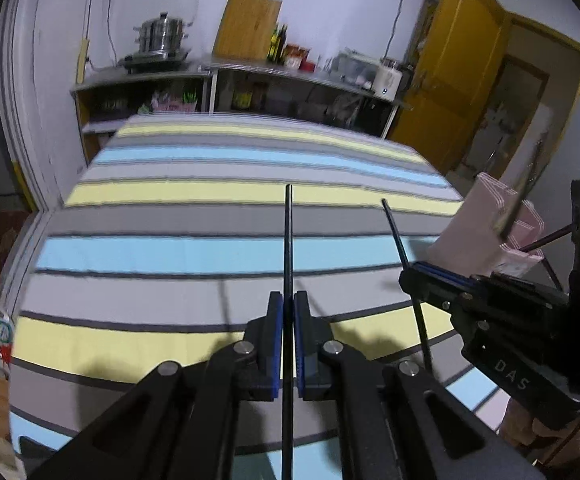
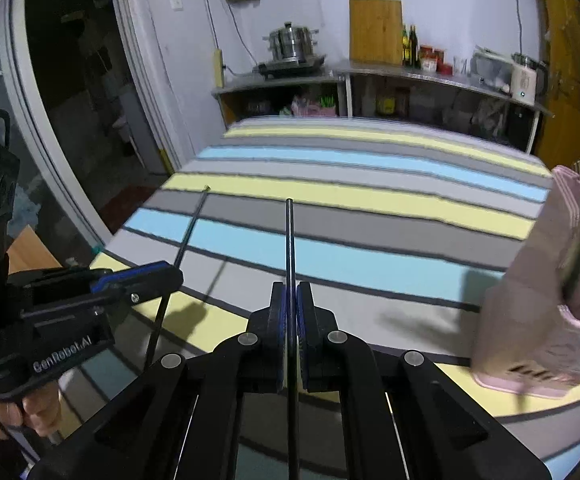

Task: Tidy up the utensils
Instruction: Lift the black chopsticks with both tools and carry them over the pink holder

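With each black chopstick pinched mid-shaft above striped counter (image 1: 209, 252): left gripper (image 1: 287, 312) and right gripper (image 2: 292, 304) clenched. Risk: thin rods pivoting, missing pink holder (image 2: 538, 280) slots.

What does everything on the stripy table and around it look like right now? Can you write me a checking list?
Surface: table under a striped cloth in grey, blue and yellow.
Job's things: two thin black chopsticks, one in the left tongs, one in the right tongs; pink utensil holder at the right edge, with utensils already in it.
Clutter: nothing seen on the cloth.
Grippers: left tongs shut on a chopstick; right tongs shut on the other.
Cables: cords hang down the back wall.
Surroundings: shelf with steel pot, cutting board, bottles; yellow door.
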{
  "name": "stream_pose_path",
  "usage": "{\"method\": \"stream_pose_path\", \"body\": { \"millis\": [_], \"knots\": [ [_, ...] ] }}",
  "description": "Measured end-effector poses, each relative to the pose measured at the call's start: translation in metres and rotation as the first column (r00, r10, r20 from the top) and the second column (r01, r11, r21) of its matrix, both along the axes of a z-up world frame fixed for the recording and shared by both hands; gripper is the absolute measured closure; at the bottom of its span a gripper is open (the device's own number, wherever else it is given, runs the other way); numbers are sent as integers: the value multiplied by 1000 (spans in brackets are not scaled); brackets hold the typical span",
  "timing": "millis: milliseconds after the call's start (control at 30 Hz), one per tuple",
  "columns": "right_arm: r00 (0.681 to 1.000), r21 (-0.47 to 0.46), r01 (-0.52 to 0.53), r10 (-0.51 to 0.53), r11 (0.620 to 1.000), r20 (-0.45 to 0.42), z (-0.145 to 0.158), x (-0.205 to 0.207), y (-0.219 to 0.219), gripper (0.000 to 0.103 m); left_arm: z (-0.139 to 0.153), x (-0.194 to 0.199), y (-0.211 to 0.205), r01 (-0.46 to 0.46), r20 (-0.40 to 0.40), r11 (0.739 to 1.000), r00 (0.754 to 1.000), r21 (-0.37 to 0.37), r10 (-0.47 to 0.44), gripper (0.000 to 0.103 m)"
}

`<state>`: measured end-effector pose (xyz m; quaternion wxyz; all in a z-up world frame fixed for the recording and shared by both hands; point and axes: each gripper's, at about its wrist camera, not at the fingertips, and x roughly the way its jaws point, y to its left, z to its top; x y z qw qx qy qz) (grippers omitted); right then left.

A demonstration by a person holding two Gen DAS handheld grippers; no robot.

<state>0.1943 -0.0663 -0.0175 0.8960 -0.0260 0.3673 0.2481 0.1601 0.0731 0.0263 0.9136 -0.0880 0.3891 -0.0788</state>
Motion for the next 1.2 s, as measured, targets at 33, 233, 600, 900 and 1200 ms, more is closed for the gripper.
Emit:
{"method": "stream_pose_path", "body": {
  "millis": [33,233,600,900,1200],
  "knots": [
    [1000,5,3,-4,1000,13,7,-5,-3,98,7,-4,0,4,14,1000,1000,-3,-4,97],
    [997,29,27,-29,999,74,39,-26,-14,98,42,-23,-6,35,86,999,996,-17,-34,97],
    [988,64,67,-75,996,137,71,-53,-43,98,72,-34,-25,87,137,996,987,-14,-84,97],
    [980,85,99,-112,991,163,84,-70,-63,98,81,-37,-45,136,141,991,981,-15,-132,97],
    [971,109,151,-169,982,172,91,-82,-93,98,85,-34,-77,207,134,978,970,-18,-203,97]
  ]
}}
